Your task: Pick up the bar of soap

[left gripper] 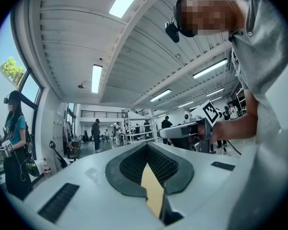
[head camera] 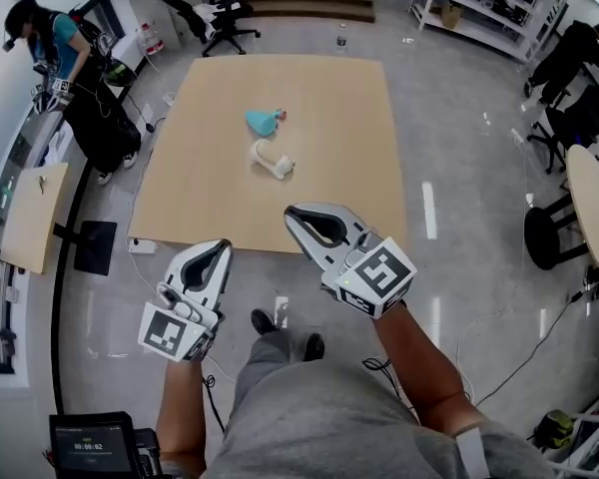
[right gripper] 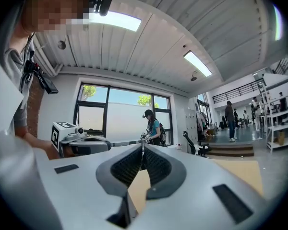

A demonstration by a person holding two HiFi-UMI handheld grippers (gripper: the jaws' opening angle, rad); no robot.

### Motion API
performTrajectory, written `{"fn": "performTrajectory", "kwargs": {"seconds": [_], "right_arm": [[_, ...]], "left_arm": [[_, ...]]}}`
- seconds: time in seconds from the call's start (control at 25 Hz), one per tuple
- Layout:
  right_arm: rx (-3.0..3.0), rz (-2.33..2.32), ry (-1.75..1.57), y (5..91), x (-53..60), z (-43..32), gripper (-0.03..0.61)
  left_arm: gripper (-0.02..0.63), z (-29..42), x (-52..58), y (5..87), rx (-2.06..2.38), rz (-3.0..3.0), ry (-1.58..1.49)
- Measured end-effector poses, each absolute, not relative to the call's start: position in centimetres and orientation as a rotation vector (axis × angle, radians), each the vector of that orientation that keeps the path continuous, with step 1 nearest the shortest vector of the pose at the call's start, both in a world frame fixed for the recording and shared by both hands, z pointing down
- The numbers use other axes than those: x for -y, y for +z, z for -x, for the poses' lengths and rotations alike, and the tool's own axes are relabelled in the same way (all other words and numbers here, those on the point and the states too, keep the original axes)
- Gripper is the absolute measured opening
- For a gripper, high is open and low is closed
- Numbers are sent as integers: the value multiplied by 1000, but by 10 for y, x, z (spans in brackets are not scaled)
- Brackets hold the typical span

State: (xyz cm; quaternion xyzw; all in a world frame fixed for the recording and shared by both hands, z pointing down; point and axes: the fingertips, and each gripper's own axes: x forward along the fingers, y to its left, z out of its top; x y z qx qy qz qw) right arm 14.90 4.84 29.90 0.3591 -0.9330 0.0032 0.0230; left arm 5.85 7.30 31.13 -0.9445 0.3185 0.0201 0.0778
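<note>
On the tan table (head camera: 329,168) lies a cream-white curved object (head camera: 272,160), possibly the bar of soap, with a teal object (head camera: 263,120) just behind it. Both grippers hover near my body, short of the table's front edge and well apart from these objects. My left gripper (head camera: 220,247) is shut with nothing in it, its ridged pads (left gripper: 134,164) meeting at the tips (left gripper: 146,145). My right gripper (head camera: 292,213) is also shut and empty, its tips (right gripper: 142,147) reaching just over the front edge. Each gripper view shows the other gripper (left gripper: 192,133) (right gripper: 79,140) alongside.
A person (head camera: 50,43) with grippers stands at the far left beside a black bag (head camera: 100,128). An office chair (head camera: 215,18) stands behind the table, shelves (head camera: 489,3) at the back right, a round table (head camera: 594,208) at the right and a small wooden desk (head camera: 30,218) at the left.
</note>
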Motion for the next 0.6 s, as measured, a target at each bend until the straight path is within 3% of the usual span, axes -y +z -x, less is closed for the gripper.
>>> {"fn": "performTrajectory", "kwargs": {"seconds": [0.6], "right_arm": [[2793, -1164, 5, 313, 78, -113, 8]], "left_arm": [[5, -31, 66, 317, -821, 2865, 121]]}}
